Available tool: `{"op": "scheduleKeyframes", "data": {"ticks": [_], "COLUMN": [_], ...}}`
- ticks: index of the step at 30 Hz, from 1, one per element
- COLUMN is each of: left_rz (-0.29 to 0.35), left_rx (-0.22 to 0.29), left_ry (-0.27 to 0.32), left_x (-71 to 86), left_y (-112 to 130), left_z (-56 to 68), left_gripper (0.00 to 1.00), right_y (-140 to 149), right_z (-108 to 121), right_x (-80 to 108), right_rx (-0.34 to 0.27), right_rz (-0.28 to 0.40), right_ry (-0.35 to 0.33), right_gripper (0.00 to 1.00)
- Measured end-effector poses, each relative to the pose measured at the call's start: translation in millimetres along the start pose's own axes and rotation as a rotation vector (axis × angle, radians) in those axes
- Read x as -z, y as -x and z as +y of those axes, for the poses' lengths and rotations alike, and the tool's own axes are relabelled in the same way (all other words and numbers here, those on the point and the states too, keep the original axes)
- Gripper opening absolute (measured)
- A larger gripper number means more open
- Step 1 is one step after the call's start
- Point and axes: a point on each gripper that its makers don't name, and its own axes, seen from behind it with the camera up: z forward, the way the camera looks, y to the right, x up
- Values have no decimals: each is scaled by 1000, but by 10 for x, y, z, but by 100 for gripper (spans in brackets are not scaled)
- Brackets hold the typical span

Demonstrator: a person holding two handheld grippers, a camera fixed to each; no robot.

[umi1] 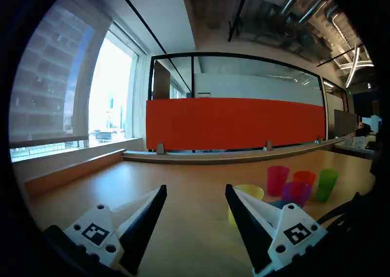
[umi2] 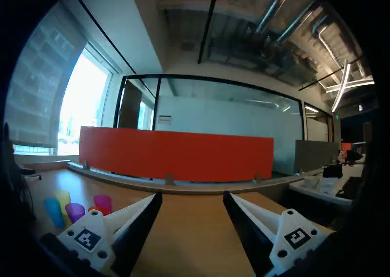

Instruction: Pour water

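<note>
Room: office with a bright window (umi1: 109,96) and a glass wall. Surface: long light wooden table (umi1: 195,174), with an orange partition panel (umi1: 234,123) standing along its far edge.

Items, all upright in a tight cluster on the table, short of the far edge:
- yellow translucent plastic cup (umi1: 248,191), partly behind a finger of the left gripper
- magenta plastic cup (umi1: 277,179)
- red plastic cup (umi1: 304,177)
- green plastic cup (umi1: 326,184)
- purple plastic cup (umi1: 295,192)
- blue plastic cup (umi2: 53,211), seen in the right gripper view

Left gripper (umi1: 195,191): fingers spread wide, empty, above bare table just beside the cluster.

Right gripper (umi2: 192,196): fingers spread wide, empty, well apart from the cups.
</note>
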Motion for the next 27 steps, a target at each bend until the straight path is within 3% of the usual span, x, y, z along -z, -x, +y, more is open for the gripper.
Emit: {"op": "scheduleKeyframes", "data": {"ticks": [11,27], "left_rz": [0,0], "left_rx": [0,0], "left_ry": [0,0], "left_x": [-1,-3], "left_y": [0,0], "left_z": [7,6], "left_gripper": [89,89], "right_y": [315,758], "right_z": [-3,-52], "right_x": [-187,-259], "right_rx": [-30,-66], "right_rz": [-8,-39], "right_ry": [-3,-23], "right_gripper": [97,97]}}
